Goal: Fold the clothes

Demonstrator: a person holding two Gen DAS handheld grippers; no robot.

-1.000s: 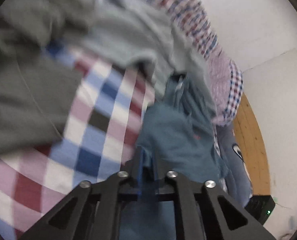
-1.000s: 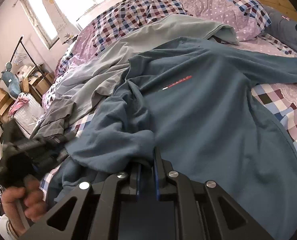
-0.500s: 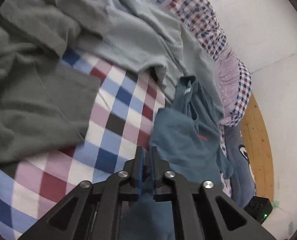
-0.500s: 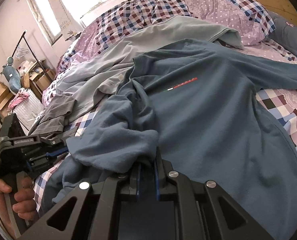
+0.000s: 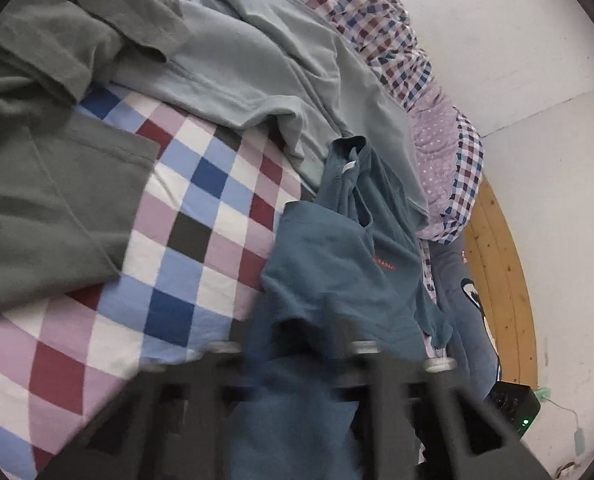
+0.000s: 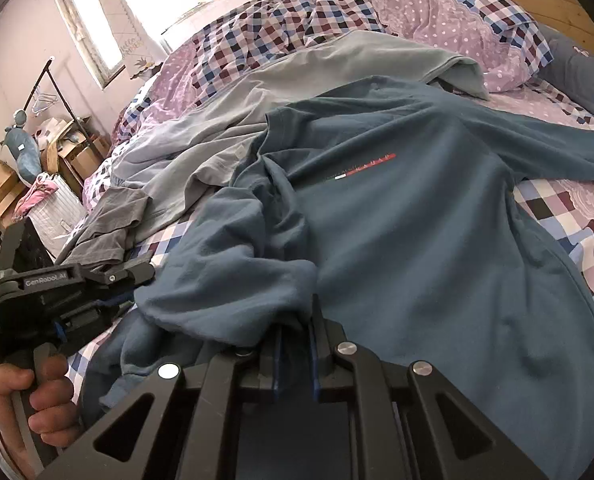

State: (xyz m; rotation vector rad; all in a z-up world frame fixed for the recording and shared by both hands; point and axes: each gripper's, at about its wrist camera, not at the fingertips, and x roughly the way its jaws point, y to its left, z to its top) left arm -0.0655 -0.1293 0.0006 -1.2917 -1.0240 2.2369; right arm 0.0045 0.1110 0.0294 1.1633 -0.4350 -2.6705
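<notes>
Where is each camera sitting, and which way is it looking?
Left wrist: sits on the left gripper, facing along the bed toward the white wall; only its fingers show.
Right wrist: sits on the right gripper, facing across the bed toward the window; the person's hand shows.
Both see the teal T-shirt.

Your teal shirt with red chest stripe, pale grey-green shirt, dark grey garment, blue-red-white checked sheet, purple dotted quilt
</notes>
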